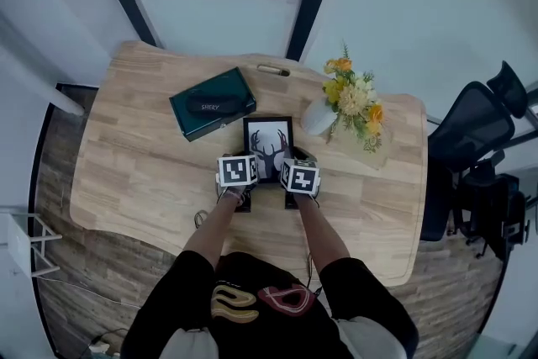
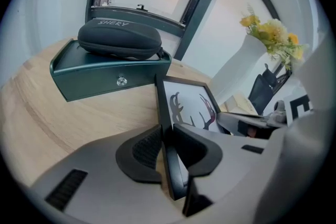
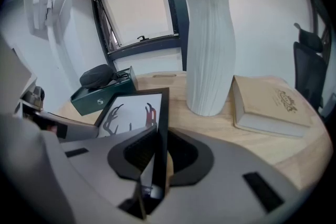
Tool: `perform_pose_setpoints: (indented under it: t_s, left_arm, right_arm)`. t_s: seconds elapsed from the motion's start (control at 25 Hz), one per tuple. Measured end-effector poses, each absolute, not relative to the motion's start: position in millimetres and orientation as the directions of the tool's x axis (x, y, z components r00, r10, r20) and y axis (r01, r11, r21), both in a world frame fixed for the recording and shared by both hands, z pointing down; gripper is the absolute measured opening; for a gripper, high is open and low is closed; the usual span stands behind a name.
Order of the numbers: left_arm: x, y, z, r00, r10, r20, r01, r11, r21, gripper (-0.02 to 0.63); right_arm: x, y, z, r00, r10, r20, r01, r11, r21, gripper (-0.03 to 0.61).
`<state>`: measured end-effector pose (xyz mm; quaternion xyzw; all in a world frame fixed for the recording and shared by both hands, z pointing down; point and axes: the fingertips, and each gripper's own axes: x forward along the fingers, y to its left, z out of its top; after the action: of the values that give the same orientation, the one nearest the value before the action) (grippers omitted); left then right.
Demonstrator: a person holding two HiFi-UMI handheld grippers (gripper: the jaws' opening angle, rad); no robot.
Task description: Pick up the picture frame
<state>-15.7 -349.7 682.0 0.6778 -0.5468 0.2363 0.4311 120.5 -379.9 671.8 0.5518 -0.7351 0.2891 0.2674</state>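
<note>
Here, my left gripper (image 2: 167, 153) was clamped on the left edge of the picture frame (image 1: 269, 140) and my right gripper (image 3: 157, 157) on its right edge, both equally near. The frame was at the middle of the table (image 1: 143, 181), long axis running away from me.

Black picture frame (image 1: 268, 145) with antler print, gripped.
</note>
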Motion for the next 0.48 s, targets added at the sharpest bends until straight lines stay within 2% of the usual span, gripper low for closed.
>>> perform_pose_setpoints:
  t_s: [0.48]
  left_arm:
    - [-10,-321,653,0.321,-0.564,0.761,-0.936,-0.065,0.347,0.083]
  right_arm:
    - [126,-347,636,-0.238,-0.692,0.681,-0.968,0.23,-0.104,0.072]
